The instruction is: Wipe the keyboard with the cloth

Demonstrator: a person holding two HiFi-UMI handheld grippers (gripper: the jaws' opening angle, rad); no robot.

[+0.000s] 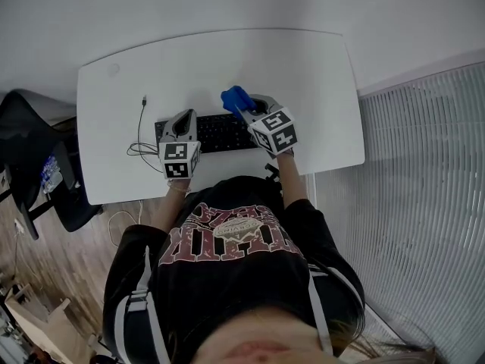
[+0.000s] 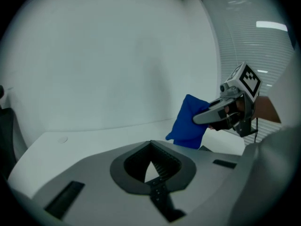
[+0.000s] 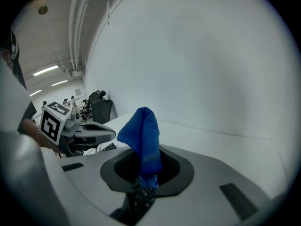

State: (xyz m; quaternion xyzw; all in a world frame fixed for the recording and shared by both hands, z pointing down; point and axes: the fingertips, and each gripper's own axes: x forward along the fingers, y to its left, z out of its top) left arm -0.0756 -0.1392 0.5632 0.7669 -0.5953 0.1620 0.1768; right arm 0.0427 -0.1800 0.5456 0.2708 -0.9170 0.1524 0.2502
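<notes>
A black keyboard (image 1: 217, 133) lies near the front edge of the white table (image 1: 303, 67). My right gripper (image 1: 254, 106) is at the keyboard's right end, shut on a blue cloth (image 1: 236, 98). In the right gripper view the cloth (image 3: 143, 135) stands up in a fold out of the closed jaws of the right gripper (image 3: 143, 173). My left gripper (image 1: 184, 118) rests over the keyboard's left part. In the left gripper view the left gripper (image 2: 151, 149) has its jaws together at the tips, with nothing between them, and the cloth (image 2: 188, 121) shows off to the right.
A thin black cable (image 1: 139, 133) loops on the table left of the keyboard. A black office chair (image 1: 45, 173) stands at the table's left. A white slatted panel (image 1: 424, 203) runs along the right. The far half of the table is bare.
</notes>
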